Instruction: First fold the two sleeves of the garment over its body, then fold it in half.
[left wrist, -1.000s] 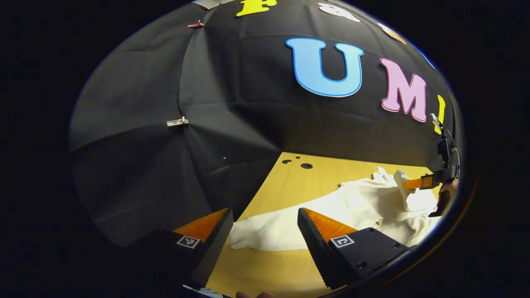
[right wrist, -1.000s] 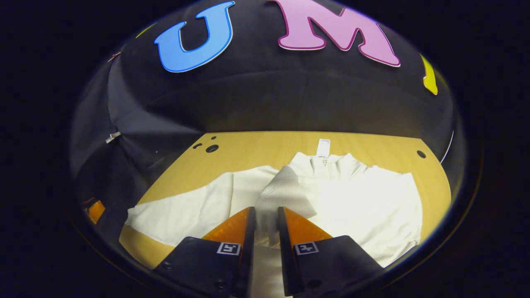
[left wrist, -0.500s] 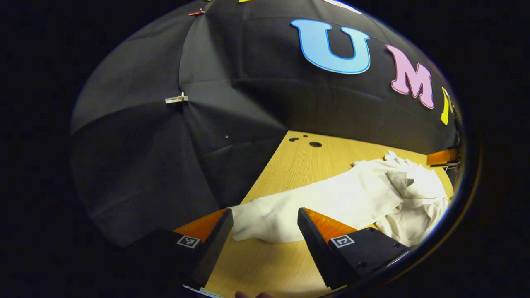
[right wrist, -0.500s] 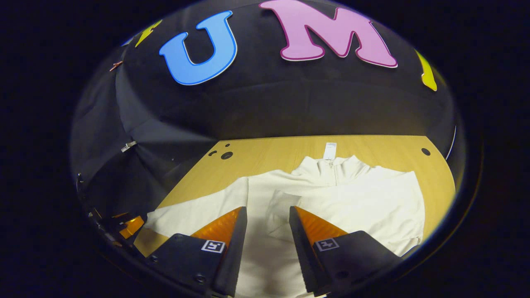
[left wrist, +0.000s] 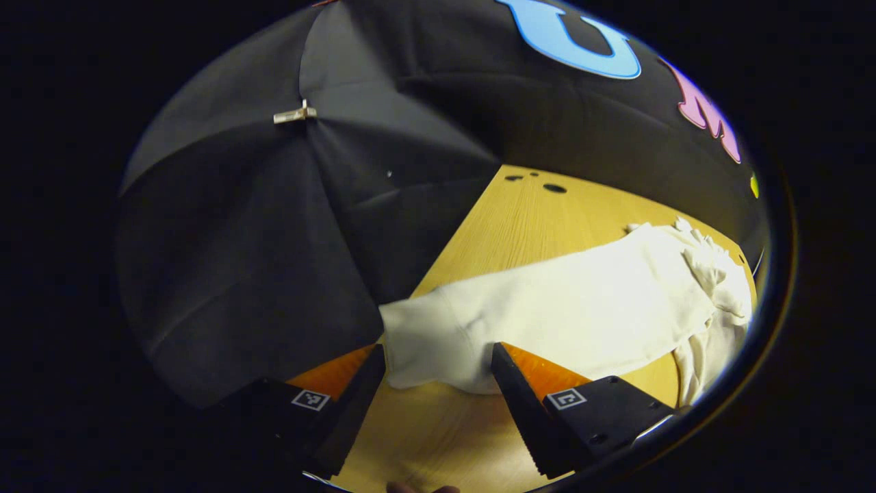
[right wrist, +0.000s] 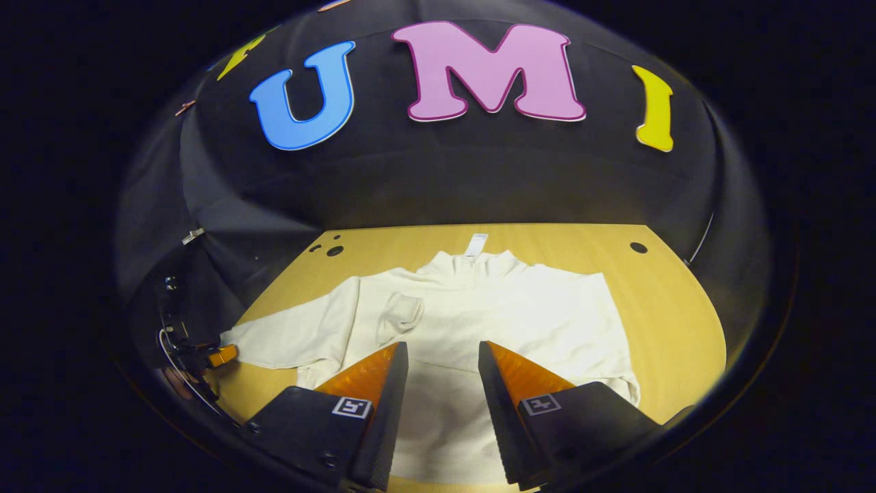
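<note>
A cream garment (right wrist: 479, 322) lies spread on the wooden table (right wrist: 664, 301), collar toward the booth's black wall and hem toward the camera in the right gripper view. Its collar (right wrist: 472, 263) sits at the far edge of the body, with a small white tag (right wrist: 475, 245) lying on the table just beyond it. One sleeve is already folded inward — its cuff (right wrist: 400, 316) rests on the chest, beside the collar's line. The other sleeve (left wrist: 547, 315) stretches out flat from the body toward the table's side edge.

In the left gripper view, the left gripper (left wrist: 438, 373) hangs at that outstretched sleeve's end. Its fingers are spread wide, one on each side of the sleeve cuff (left wrist: 428, 342), and the cloth lies between them without either finger pressing on it. Whether the fingertips touch the table is hard to tell from this angle.

In the right gripper view, the right gripper (right wrist: 443, 370) hovers over the lower middle of the garment's body, its fingers parted with a clear gap and nothing held — the fabric beneath looks flat. The left gripper also appears far off at the outstretched sleeve's tip (right wrist: 222, 356), small and dim. Dark round holes (right wrist: 334, 250) mark the table beyond the garment's shoulder.
</note>
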### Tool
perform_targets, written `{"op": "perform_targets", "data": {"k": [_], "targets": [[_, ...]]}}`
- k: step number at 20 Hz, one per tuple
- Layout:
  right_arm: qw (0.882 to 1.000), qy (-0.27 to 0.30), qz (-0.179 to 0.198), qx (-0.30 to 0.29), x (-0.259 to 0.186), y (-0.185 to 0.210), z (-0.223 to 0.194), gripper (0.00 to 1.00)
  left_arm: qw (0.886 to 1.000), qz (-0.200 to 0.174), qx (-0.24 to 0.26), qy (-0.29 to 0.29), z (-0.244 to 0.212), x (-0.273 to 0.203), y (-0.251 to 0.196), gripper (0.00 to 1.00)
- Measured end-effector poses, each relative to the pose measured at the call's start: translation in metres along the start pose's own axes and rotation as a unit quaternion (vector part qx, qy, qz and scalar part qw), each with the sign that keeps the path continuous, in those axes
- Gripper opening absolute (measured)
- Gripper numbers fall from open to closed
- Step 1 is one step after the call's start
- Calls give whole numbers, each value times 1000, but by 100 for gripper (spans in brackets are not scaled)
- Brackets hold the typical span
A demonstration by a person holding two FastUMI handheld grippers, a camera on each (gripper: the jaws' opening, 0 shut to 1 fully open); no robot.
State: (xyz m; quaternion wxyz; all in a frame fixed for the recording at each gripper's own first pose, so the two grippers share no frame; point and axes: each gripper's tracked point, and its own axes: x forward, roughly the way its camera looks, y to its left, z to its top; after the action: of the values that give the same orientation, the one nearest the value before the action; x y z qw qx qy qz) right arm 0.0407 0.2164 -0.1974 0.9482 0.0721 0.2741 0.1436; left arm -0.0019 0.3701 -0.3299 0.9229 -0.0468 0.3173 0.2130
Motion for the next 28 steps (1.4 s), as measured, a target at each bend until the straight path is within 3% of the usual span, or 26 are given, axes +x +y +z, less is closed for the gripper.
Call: {"op": "perform_targets", "data": {"k": [3, 5, 7, 9, 13, 18, 23, 28], "targets": [[1000, -4, -14, 11, -18, -17, -4, 64, 1000, -15, 10, 8, -3, 2, -6, 98], [1000, -1, -18, 12, -27, -26, -11, 64, 998, -50, 46, 6, -2, 2, -26, 64], [1000, 2, -21, 13, -36, -35, -17, 64, 997, -41, 67, 6, 6, 0, -30, 29], [999, -1, -28, 15, -43, -47, -18, 64, 998, -35, 58, 9, 4, 3, -33, 18], [999, -11, -43, 27, -56, -75, -17, 64, 999, -25, 42, -2, 19, -15, -38, 16], [998, -16, -57, 32, -70, -109, -21, 64, 996, -54, 39, -60, 64, -56, -75, 16], [997, -16, -67, 47, -78, -136, -28, 64, 988, -105, 24, -109, 110, -109, -141, 16], [995, -16, -75, 68, -83, -159, -32, 64, 976, -179, 17, -120, 137, -145, -232, 16]]}}
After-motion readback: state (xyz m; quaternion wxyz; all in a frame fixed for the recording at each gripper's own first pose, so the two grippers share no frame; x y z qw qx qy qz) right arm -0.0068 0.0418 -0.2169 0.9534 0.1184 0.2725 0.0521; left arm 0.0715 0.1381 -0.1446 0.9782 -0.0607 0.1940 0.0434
